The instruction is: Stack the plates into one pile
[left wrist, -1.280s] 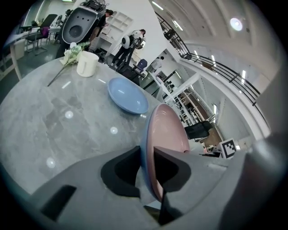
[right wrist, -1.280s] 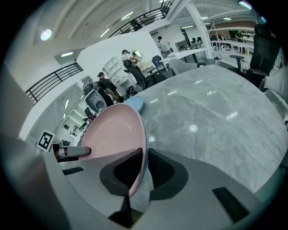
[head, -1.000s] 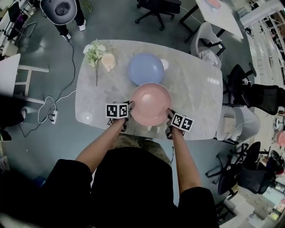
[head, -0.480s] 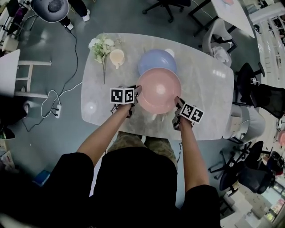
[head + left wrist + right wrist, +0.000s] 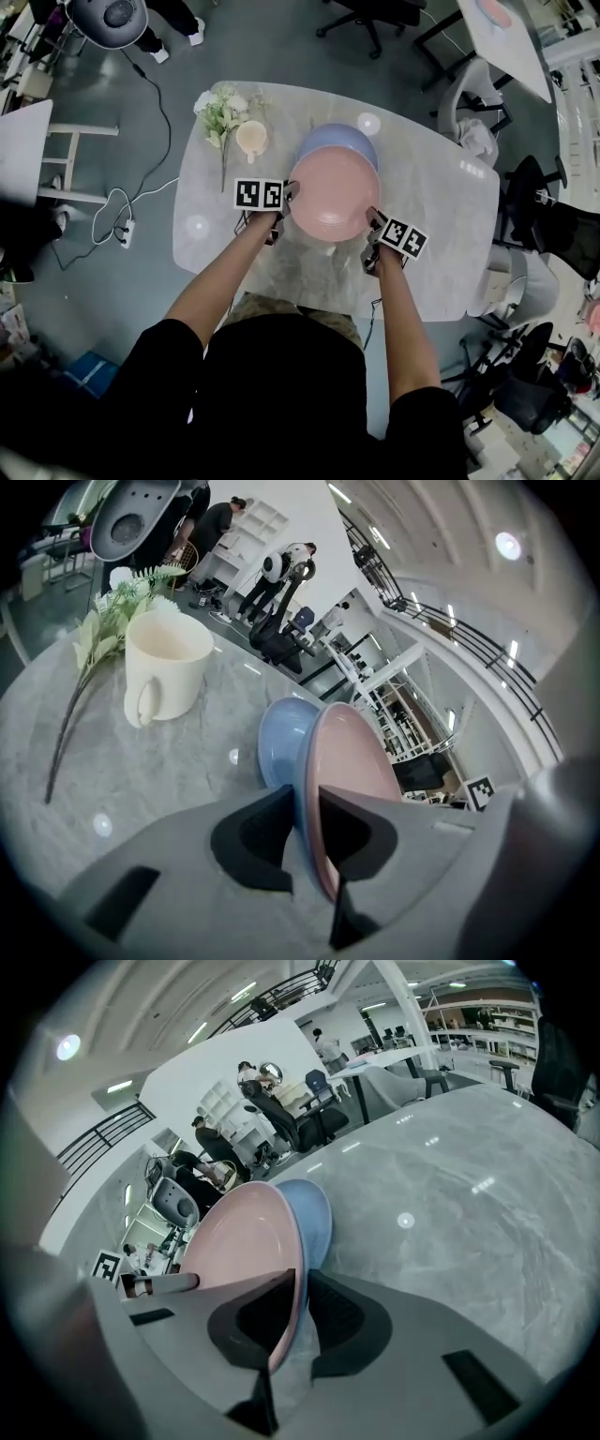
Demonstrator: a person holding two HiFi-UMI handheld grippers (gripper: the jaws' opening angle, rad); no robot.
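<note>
- Head view: pink plate [image 5: 335, 194] is held by both grippers over the middle of the desk [image 5: 431, 202]. The left gripper [image 5: 286, 199] is on its left rim and the right gripper [image 5: 373, 225] on its right rim.
- It covers most of the blue plate [image 5: 337, 134], which sits on the desk; only the blue far edge shows past the pink one.
- Mug [image 5: 251, 139] and flowers [image 5: 220, 105] lie on the desk to the left, apart from the plates.
- Left gripper view: jaws narrow, clamped on the pink plate's rim, one jaw on each face. The blue plate is right behind it, v. close; can't tell if they touch. Mug stands upright at upper left, w/ the flower stem lying beside it.
- Right gripper view: jaws narrow, also gripping the pink rim. A blue edge peeks out beyond the pink plate, w/ bare desk to the right. The other gripper's marker cube shows at the plate's far side.
</note>
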